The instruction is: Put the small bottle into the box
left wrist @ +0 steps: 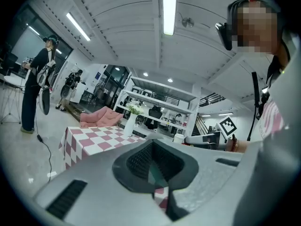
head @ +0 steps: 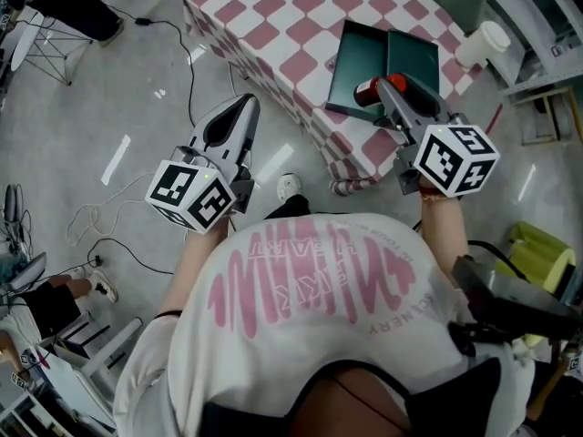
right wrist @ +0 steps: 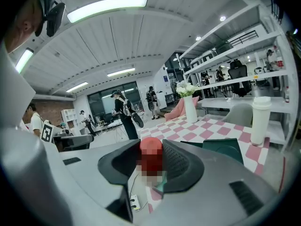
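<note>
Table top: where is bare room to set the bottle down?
Bare: the checked table left of the box, and both box halves look empty. Crowded: the box's near edge, under the right gripper holding the small bottle; a cup stands right of it.

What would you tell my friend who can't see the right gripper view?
A small red-capped bottle is pinched between the right gripper's grey fingers, seen up close. Behind it stands a pink-checked table with a green box, a white vase of flowers and a white cup. People stand far off in a bright room.
</note>
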The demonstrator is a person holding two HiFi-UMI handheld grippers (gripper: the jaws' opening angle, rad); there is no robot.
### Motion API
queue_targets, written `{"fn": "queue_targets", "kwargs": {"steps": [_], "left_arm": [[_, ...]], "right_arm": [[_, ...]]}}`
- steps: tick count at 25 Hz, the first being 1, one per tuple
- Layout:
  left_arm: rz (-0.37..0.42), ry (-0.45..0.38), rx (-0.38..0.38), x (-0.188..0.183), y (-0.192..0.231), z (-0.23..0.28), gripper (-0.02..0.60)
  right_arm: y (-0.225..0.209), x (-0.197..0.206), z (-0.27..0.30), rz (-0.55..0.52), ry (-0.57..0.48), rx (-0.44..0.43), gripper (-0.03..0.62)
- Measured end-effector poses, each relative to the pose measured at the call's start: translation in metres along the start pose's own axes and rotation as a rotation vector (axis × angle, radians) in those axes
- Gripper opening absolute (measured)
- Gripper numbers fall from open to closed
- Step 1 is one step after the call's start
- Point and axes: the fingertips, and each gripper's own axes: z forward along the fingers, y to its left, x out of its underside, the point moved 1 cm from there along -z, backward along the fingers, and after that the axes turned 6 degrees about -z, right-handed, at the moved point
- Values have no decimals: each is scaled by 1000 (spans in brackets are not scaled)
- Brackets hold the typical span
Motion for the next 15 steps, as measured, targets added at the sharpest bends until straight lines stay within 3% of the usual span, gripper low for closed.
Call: {"fn": "queue_targets", "kwargs": {"steps": [10, 15], "left_arm": [[52, 2, 75, -55, 47, 48, 6], [63, 4, 99, -64, 65, 65, 6]], "right_arm": [[-25, -32, 45, 16, -34, 93, 144], [-33, -27, 65, 17, -15, 117, 144]]}}
